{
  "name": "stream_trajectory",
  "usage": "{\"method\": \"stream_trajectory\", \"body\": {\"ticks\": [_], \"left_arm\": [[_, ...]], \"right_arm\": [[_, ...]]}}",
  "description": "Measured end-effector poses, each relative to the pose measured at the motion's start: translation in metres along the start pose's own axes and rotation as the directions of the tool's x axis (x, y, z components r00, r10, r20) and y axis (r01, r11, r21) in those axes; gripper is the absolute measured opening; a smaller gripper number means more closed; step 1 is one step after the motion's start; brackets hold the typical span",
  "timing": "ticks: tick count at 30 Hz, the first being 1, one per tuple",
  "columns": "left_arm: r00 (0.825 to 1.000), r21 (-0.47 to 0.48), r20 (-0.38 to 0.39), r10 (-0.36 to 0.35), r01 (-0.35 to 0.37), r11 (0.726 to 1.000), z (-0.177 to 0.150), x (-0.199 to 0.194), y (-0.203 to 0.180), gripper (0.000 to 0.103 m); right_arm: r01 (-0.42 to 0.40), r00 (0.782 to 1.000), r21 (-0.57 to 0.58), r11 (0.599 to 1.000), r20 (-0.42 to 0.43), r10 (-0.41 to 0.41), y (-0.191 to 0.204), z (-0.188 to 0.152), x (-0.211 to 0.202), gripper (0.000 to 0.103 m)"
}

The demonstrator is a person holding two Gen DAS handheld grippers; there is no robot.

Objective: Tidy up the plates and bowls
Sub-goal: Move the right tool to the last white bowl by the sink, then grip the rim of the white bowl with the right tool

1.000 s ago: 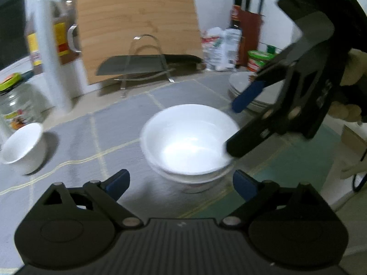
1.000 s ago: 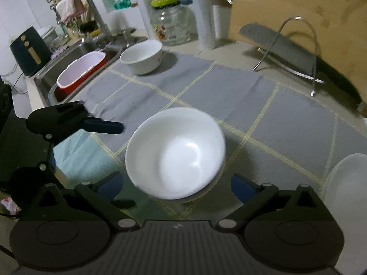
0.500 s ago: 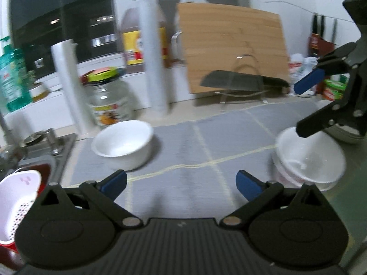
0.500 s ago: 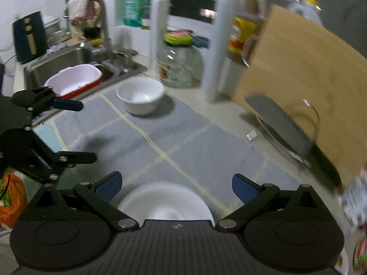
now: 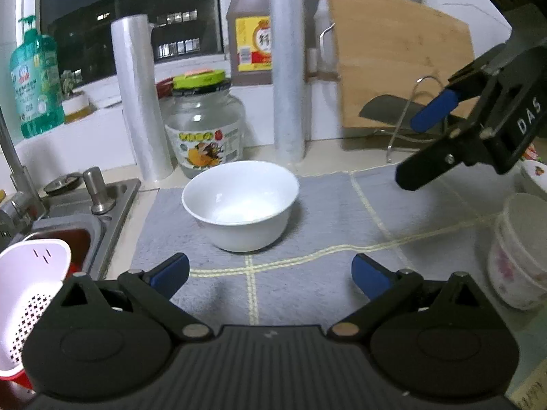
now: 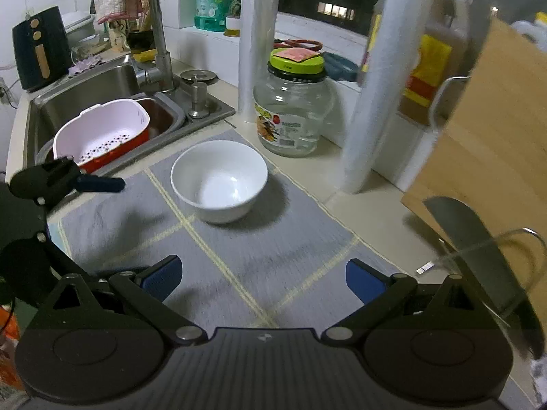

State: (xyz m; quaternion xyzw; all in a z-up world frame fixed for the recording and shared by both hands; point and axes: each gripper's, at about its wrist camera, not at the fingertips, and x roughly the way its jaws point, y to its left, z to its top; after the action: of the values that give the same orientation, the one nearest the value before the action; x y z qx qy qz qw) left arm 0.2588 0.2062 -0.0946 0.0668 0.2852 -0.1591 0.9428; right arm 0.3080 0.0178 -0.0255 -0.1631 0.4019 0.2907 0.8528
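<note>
White bowl (image 5: pixel 240 204), single, upright and empty, on the grey mat (image 5: pixel 324 212) near its sink-side end, just in front of the glass jar (image 5: pixel 204 130); not yet gathered, judged the next piece to collect. Bowl stack (image 5: pixel 519 253) at the right edge of the left wrist view, at least two nested, judged already organised; patterned dish rim (image 5: pixel 533 171) behind it, count and kind not discernible. Left gripper (image 5: pixel 270 273) released, jaws spread wide, holding nothing, aimed at the lone bowl but short of it. Right gripper (image 6: pixel 261 275) likewise spread and unladen, facing the same bowl from the other side. Shown only by the left wrist view: the nested stack, the patterned dish, the right gripper from outside, raised over the mat. Shown only by the right wrist view: sink basin (image 6: pixel 85 85), tap (image 6: pixel 155 34), whole pink colander (image 6: pixel 102 133), dark appliance (image 6: pixel 37 48), knife on wire stand (image 6: pixel 478 256) close up. Common to both: jar, two film rolls, cutting board (image 5: pixel 403 61), soap bottle
</note>
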Motion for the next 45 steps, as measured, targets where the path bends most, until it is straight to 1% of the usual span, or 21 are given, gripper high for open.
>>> {"method": "stream_trajectory", "body": {"ticks": [5,8,13,17,22,28,34,35,38,45], "left_arm": [[0.999,0.001,-0.02,0.028,-0.028,1.0,0.001,0.023,0.007,0.101],[0.999,-0.002,-0.029,0.04,-0.04,0.999,0.003,0.033,0.011,0.101],[0.999,-0.008,-0.029,0.042,-0.042,0.999,0.006,0.046,0.015,0.101],[0.999,-0.004,-0.021,0.046,-0.046,0.999,0.008,0.054,0.016,0.101],[0.999,-0.002,-0.007,0.035,-0.035,0.999,0.01,0.059,0.017,0.1],[1.0,0.015,0.0,0.018,-0.018,1.0,0.012,0.063,0.017,0.097],[1.0,0.026,0.012,0.011,-0.012,1.0,0.015,0.066,0.018,0.094],[1.0,0.027,0.012,0.011,-0.011,1.0,0.016,0.067,0.018,0.091],[1.0,0.03,0.013,0.009,-0.009,0.999,0.017,0.069,0.019,0.089],[1.0,0.033,0.016,0.009,-0.01,0.999,0.018,0.069,0.02,0.089]], "right_arm": [[-0.077,0.997,0.056,0.995,0.002,0.077,-0.013,0.019,0.03,0.103],[-0.138,0.99,0.094,0.986,0.015,0.137,-0.021,0.029,0.045,0.103],[-0.201,0.98,0.096,0.975,0.03,0.199,-0.022,0.044,0.067,0.103],[-0.252,0.968,0.095,0.963,0.024,0.251,-0.019,0.056,0.084,0.103],[-0.275,0.961,0.09,0.957,-0.003,0.277,-0.014,0.065,0.104,0.103],[-0.306,0.951,0.091,0.948,-0.016,0.309,-0.011,0.071,0.122,0.103],[-0.331,0.942,0.076,0.94,-0.025,0.334,-0.009,0.071,0.127,0.102],[-0.333,0.942,0.076,0.94,-0.026,0.336,-0.008,0.071,0.127,0.101],[-0.336,0.941,0.073,0.939,-0.028,0.338,-0.007,0.071,0.129,0.1],[-0.343,0.938,0.084,0.936,-0.025,0.346,-0.009,0.071,0.129,0.1]]}}
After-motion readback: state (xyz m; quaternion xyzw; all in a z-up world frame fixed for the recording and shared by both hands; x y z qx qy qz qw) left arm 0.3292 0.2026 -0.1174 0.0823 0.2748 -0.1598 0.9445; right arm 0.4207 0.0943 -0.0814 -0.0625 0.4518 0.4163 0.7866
